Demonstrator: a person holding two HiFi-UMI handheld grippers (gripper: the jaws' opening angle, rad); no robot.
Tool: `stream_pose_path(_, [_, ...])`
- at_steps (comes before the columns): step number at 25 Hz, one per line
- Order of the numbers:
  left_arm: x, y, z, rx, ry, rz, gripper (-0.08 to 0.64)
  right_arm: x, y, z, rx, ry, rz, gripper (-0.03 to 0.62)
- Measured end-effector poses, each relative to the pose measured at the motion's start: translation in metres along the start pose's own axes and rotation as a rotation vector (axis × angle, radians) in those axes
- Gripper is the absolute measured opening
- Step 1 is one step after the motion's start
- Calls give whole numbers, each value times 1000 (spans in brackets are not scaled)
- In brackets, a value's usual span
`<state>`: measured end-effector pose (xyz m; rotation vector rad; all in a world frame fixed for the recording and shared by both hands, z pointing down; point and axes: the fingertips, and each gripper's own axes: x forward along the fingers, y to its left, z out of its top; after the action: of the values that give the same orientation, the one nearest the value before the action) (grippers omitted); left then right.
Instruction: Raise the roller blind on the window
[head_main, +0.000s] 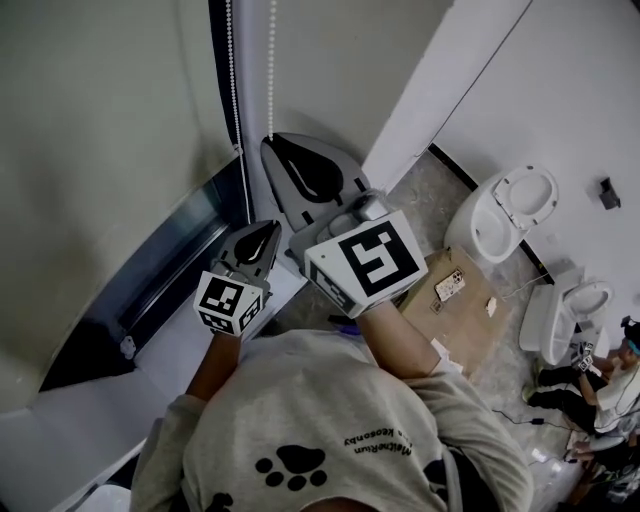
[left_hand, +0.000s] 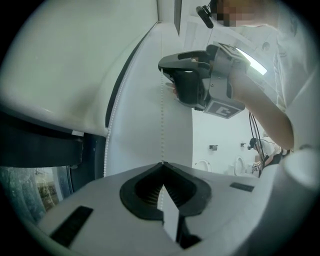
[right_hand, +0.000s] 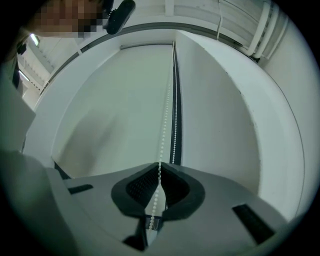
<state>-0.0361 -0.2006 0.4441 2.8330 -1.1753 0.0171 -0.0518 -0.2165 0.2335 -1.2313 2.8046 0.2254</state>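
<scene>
Right gripper view shows the roller blind (right_hand: 110, 110) hanging ahead of my jaws as a flat, pale greenish sheet, smooth and mostly lowered. Its bead chain (right_hand: 162, 135) drops straight into the right gripper (right_hand: 159, 167), which is clenched on it. Lower on the same strand the left gripper (left_hand: 161, 165) is clamped too, so I judge I'm set up to haul hand over hand. Left of the left gripper, a dark strip of window (left_hand: 30, 185) shows under the hem.
</scene>
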Motion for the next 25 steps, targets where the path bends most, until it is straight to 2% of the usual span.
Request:
stream_pose_path(3, [1, -5, 0, 25, -20, 26, 9, 2, 0, -1, 16, 9, 24, 17])
stream_pose_path(7, [1, -7, -1, 0, -42, 54, 9, 4, 1, -3, -14, 12, 32, 15])
stream_pose_path(11, [-3, -5, -5, 24, -42, 83, 9, 9, 6, -9, 35, 21, 58, 14])
stream_pose_path(17, [-9, -8, -21, 34, -31, 111, 9, 6, 5, -26, 55, 52, 49, 14])
stream_pose_path(22, [-10, -14, -24, 53, 0, 95, 11, -1, 7, -26, 34, 56, 46, 14])
stream_pose_path(25, [-14, -17, -12, 59, -21, 91, 11, -4, 9, -26, 24, 51, 44, 14])
